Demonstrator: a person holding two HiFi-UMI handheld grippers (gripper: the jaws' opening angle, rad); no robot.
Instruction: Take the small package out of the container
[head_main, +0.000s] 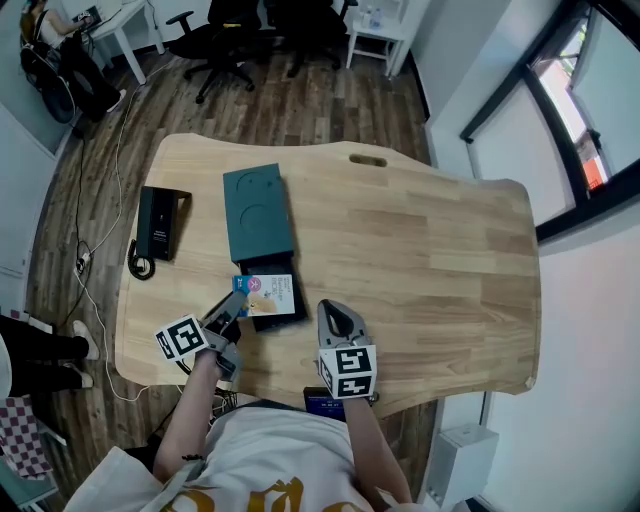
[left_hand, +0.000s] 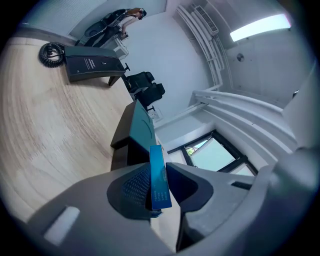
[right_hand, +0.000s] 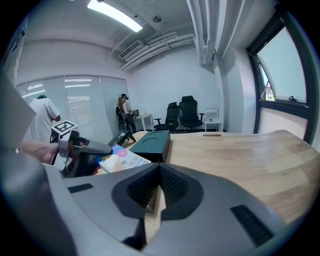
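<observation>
The teal container (head_main: 258, 212) lies on the wooden table (head_main: 430, 260) with its black tray (head_main: 262, 266) slid out toward me. The small package (head_main: 270, 294), white with a blue edge, rests on that tray. My left gripper (head_main: 237, 303) is shut on its left edge. In the left gripper view the blue edge (left_hand: 160, 180) stands upright between the ribbed pads, with the container (left_hand: 139, 127) behind it. My right gripper (head_main: 336, 315) hovers just right of the tray, shut and holding nothing. The right gripper view shows the package (right_hand: 124, 159), the container (right_hand: 154, 140) and the left gripper (right_hand: 82, 150).
A black desk phone (head_main: 160, 222) with a coiled cord lies left of the container. A dark device (head_main: 325, 404) sits at the table's front edge by my body. A slot (head_main: 367, 160) is cut near the far edge. Office chairs (head_main: 225, 35) stand beyond the table.
</observation>
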